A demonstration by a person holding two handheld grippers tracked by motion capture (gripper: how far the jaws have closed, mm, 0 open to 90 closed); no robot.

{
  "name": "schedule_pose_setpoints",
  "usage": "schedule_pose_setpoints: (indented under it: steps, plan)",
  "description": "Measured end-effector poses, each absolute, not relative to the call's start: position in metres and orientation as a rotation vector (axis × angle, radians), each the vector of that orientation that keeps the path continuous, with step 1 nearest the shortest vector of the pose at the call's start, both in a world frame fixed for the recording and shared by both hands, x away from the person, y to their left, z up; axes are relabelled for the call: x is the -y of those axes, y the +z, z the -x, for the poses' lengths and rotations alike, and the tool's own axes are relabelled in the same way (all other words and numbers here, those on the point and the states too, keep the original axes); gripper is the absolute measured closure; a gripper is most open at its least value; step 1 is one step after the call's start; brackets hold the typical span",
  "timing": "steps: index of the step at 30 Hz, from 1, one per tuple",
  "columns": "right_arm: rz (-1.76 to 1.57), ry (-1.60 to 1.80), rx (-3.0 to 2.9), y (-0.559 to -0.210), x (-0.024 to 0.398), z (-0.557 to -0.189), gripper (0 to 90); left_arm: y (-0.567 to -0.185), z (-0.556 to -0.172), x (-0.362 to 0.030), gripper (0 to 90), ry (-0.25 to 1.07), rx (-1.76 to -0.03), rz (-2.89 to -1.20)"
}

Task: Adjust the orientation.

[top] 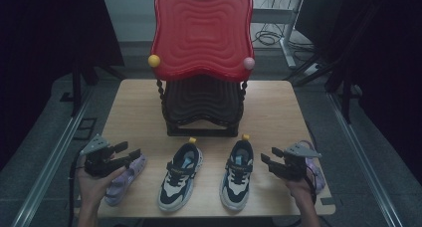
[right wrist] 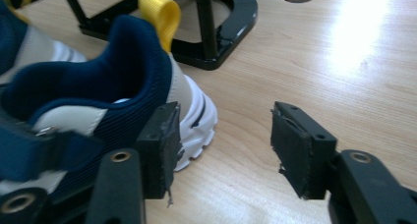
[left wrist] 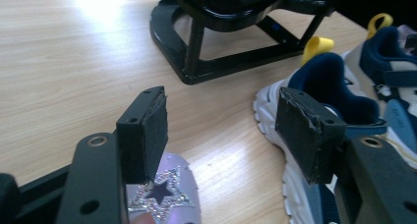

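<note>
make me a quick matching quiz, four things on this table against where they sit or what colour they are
Things:
1. lilac star shoe
2. navy and white sneakers
3. black stand
4. right gripper

Descriptions:
A. behind the sneakers, under the red tray
B. side by side at the middle front
C. open, beside the right-hand sneaker's heel
D. under the left gripper

Pairs: 1-D, 2-B, 3-A, 4-C

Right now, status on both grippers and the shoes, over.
Left gripper open over lilac shoe. Right gripper open beside right navy sneaker, empty. Left navy sneaker untouched. Black rack behind; nothing blocking.
</note>
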State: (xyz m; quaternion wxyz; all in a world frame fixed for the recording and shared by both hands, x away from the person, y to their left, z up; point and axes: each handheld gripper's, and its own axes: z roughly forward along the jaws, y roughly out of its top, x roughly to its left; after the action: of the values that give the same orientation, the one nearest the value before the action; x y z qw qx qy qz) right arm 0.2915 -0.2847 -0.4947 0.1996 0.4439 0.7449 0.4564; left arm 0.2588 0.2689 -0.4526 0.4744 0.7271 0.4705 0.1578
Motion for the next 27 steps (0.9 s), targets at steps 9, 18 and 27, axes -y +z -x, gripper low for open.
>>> schedule_pose_setpoints:
  steps: [9,18,27]
  plan:
    - [-1.196,1.29,-2.092,-0.479,0.303,-0.28,62.0,-0.455,-0.261,-0.266,36.9,0.361,-1.158,-1.788]
    - [-1.113,1.132,-2.14,-0.469,0.326,-0.272,80.4,-0.457,-0.262,-0.263,36.9,0.367,-1.18,-1.802]
    - [-1.192,1.091,-2.109,-0.478,0.36,-0.263,89.2,-0.458,-0.26,-0.259,37.5,0.366,-1.185,-1.814]
